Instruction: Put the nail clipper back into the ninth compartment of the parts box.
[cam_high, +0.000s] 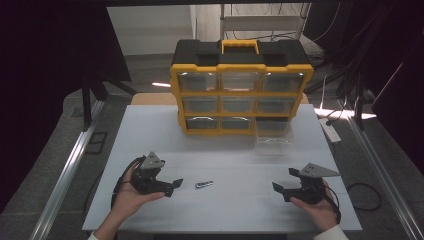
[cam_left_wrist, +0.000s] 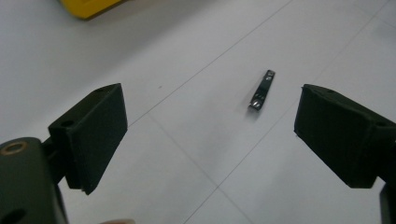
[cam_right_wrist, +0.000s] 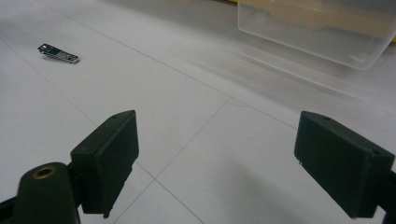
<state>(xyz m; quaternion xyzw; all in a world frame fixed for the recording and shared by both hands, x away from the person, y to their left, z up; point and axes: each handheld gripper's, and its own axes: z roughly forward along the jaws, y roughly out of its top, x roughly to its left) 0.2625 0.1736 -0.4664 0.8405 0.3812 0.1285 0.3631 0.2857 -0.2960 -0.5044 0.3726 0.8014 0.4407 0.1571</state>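
Observation:
A small black and silver nail clipper (cam_high: 204, 184) lies flat on the white table (cam_high: 225, 150), between my two grippers. My left gripper (cam_high: 174, 186) is open just left of it, held low over the table; in the left gripper view the nail clipper (cam_left_wrist: 262, 90) lies ahead between the spread jaws. My right gripper (cam_high: 286, 181) is open at the right front, empty. In the right gripper view the nail clipper (cam_right_wrist: 58, 53) sits far left and a clear plastic drawer (cam_right_wrist: 317, 28) stands ahead. That drawer (cam_high: 272, 131) is pulled out of the yellow and black organizer (cam_high: 241, 87).
The organizer stands at the table's far middle with several clear drawers and a yellow handle. A power strip (cam_high: 331, 130) and cables lie on the floor at the right. A metal rail (cam_high: 65, 175) runs along the left side.

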